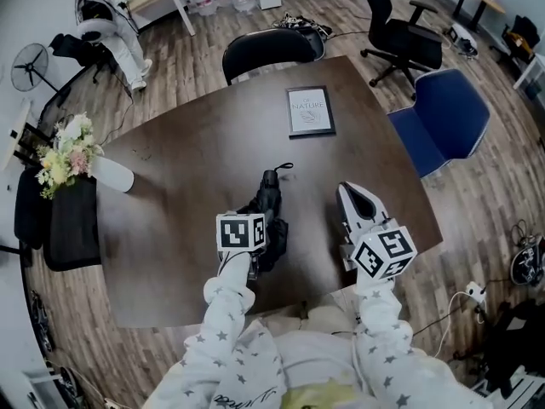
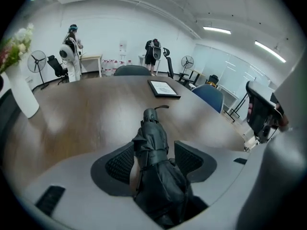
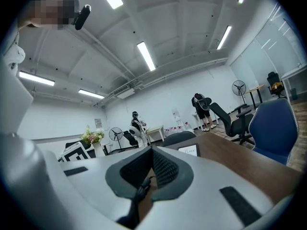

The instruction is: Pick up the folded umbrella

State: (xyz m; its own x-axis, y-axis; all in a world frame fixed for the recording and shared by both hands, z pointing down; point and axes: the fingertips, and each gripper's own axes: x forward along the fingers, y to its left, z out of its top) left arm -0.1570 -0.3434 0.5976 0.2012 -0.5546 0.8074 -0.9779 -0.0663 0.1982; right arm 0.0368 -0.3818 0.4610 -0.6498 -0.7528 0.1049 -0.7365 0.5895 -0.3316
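Left gripper (image 2: 154,152) jaws are open, one on each side of the black folded umbrella (image 1: 267,196), which lies mid-table (image 1: 187,177), strap end at 12 o'clock. Right gripper (image 1: 353,198) is at its 3 o'clock, jaws closed together.

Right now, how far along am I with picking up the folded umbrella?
Done: the left gripper is down at the folded umbrella, one jaw on each side of it. In hand: the jaws stand open, not pressing, and the umbrella lies flat on the table. Left: close on it and lift. The right gripper sits off to the side, shut, apart from it.
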